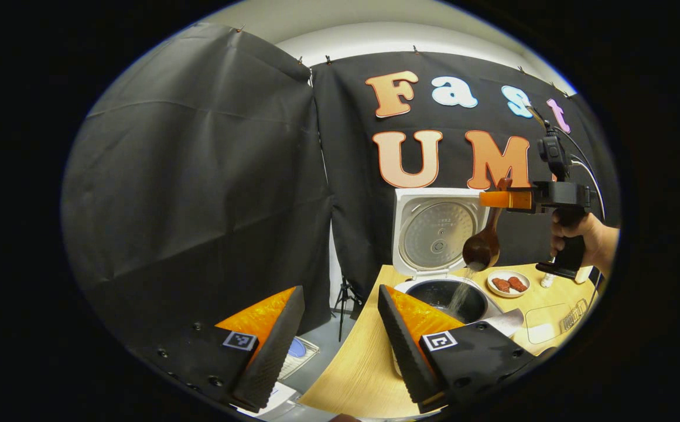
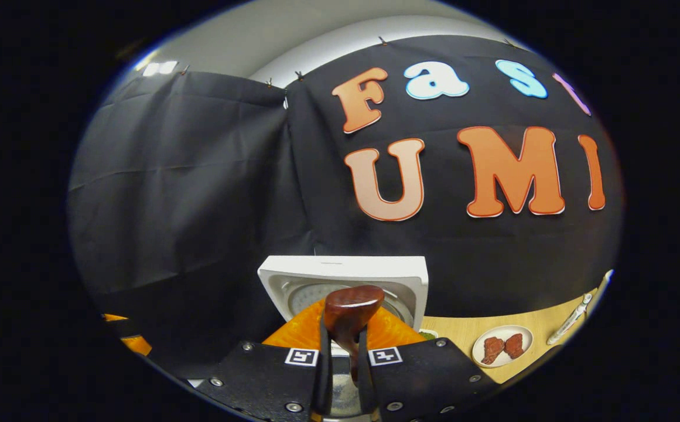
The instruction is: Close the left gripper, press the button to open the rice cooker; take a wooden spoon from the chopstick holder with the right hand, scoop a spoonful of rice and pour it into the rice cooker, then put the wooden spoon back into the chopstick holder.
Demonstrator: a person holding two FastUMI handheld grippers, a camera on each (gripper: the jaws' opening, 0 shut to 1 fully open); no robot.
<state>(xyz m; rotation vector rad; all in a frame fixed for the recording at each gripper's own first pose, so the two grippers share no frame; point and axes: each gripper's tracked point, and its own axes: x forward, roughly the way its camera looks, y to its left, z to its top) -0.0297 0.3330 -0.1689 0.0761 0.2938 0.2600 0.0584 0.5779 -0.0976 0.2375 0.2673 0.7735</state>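
Note:
The white rice cooker [image 1: 410, 258] stands on the wooden table [image 1: 363, 363] with its lid [image 1: 436, 231] up and its dark inner pot [image 1: 448, 296] showing. Above the pot hangs the wooden spoon [image 1: 481, 246], bowl tipped down, and a thin stream of rice [image 1: 460, 296] falls from it into the pot. My right gripper [image 1: 501, 198], held by a hand [image 1: 580, 234], is shut on the spoon's handle. In the right gripper view that gripper [image 2: 344, 346] clamps the spoon [image 2: 351, 308] in front of the lid [image 2: 340, 275]. My left gripper [image 1: 340, 293] is open, low and left of the cooker.
A small plate [image 1: 508, 283] with two red pieces of food sits right of the cooker, also the plate [image 2: 502, 346]. A clear tray [image 1: 550, 322] and a white bottle [image 1: 546, 280] lie farther right. The table's left edge drops to the floor, where a tripod [image 1: 344, 302] stands.

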